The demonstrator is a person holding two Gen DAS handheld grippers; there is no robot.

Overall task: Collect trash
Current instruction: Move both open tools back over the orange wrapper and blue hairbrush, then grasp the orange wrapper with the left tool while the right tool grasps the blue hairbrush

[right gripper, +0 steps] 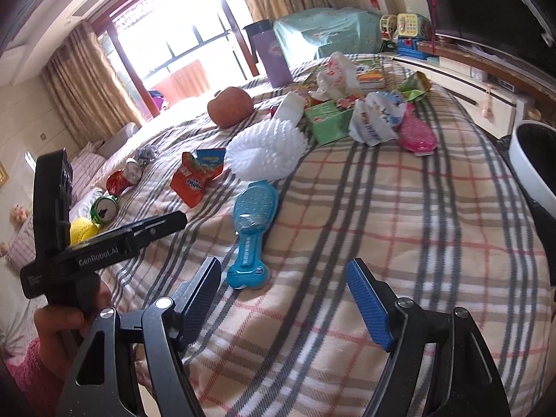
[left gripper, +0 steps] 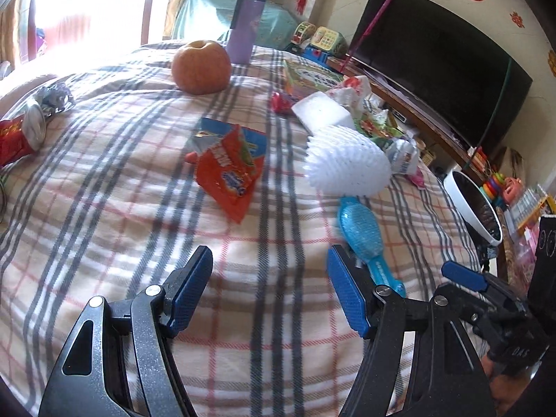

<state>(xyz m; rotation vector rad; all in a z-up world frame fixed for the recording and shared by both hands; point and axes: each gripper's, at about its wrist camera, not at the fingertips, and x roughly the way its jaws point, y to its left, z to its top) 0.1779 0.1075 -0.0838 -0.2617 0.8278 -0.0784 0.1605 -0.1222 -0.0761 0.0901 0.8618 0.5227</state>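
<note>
An orange snack wrapper (left gripper: 227, 170) lies on the plaid bedspread (left gripper: 104, 208), ahead of my open, empty left gripper (left gripper: 269, 288); it also shows in the right wrist view (right gripper: 194, 177). A crushed red can (left gripper: 17, 135) lies at the far left, also seen from the right (right gripper: 121, 179) beside a green can (right gripper: 103, 209). A crumpled white-and-blue bag (right gripper: 375, 118) and a white plastic bag (right gripper: 337, 73) lie further back. My right gripper (right gripper: 285, 295) is open and empty above the bedspread (right gripper: 382, 226). A white-rimmed bin (right gripper: 535, 160) stands at the right edge.
A blue brush (right gripper: 255, 222), a white bristle brush (right gripper: 267, 149), a pink brush (right gripper: 415, 133), an apple (left gripper: 201, 66), a purple tumbler (left gripper: 245, 24), a white sponge (left gripper: 321, 111) and a green box (right gripper: 328, 120) lie on the bed. A TV (left gripper: 434, 55) stands on the right.
</note>
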